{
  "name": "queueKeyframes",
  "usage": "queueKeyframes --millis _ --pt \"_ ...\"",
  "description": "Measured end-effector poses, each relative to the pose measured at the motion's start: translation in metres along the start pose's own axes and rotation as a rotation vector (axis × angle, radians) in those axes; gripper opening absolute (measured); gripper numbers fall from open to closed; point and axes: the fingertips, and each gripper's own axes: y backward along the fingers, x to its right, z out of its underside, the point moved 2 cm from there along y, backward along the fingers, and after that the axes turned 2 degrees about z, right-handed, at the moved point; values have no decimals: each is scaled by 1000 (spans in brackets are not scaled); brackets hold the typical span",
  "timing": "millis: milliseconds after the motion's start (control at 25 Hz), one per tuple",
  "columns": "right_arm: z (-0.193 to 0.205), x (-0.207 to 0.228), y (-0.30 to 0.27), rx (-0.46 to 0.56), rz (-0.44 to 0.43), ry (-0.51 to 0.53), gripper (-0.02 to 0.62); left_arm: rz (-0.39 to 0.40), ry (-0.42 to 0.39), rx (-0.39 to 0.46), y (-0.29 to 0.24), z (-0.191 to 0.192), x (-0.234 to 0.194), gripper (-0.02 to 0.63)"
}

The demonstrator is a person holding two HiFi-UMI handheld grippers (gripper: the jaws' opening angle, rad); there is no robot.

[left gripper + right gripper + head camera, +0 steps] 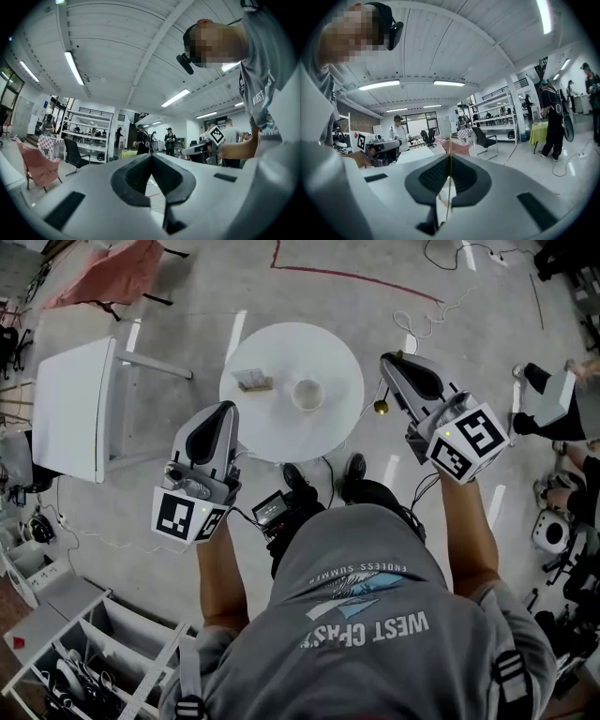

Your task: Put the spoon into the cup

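Note:
A white cup [307, 394] stands near the middle of the round white table [337, 362]. My right gripper [388, 365] hovers off the table's right edge, shut on the spoon. The spoon's golden bowl [381, 408] hangs below the jaws, to the right of the cup. In the right gripper view the thin gold spoon handle [449, 180] runs upright between the closed jaws of the right gripper [450, 158]. My left gripper [227, 409] is held at the table's near left edge. Its jaws meet with nothing between them in the left gripper view [151, 157].
A small tan box [254, 382] lies on the round table left of the cup. A white rectangular table [70, 409] stands at the left, white shelving [84, 652] at the bottom left. Cables cross the floor. Another person [562, 399] is at the right edge.

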Motion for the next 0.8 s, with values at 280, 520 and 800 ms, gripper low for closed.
queueKeyframes --millis 280,520,800 --pt "21 -4 -28 -4 20 -43 2 -13 54 -49 20 33 -21 2" --pt "34 0 -38 -11 32 -69 2 -12 91 -67 23 49 -22 2" --pt "61 17 -57 -51 43 -120 2 -2 126 -93 11 71 -29 2"
